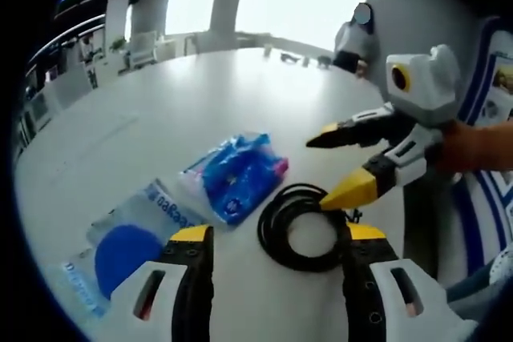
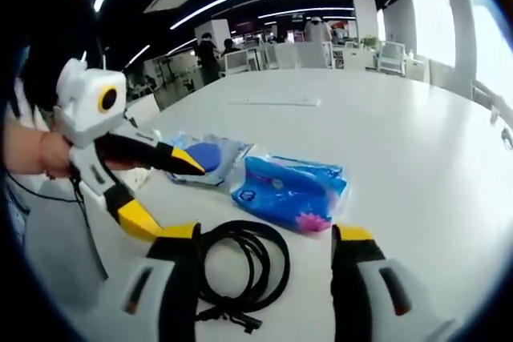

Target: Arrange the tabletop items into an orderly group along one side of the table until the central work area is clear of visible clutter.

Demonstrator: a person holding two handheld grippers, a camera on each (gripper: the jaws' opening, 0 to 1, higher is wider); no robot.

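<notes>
White tabletop (image 1: 144,126) carries a coiled black cable (image 1: 303,228) just before both spread, empty tools, left tool (image 1: 276,258) and right tool (image 2: 264,258), with a blue plastic packet (image 2: 290,190) beyond it and a clear pouch with a blue disc (image 1: 124,250) alongside.

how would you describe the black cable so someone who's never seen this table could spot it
On the big white table, look nearest the two grippers, beside the blue packet. The cable is a thin black cord wound into a flat round coil. It is the only black, ring-shaped thing; its neighbours are flat plastic packets in blue.
</notes>
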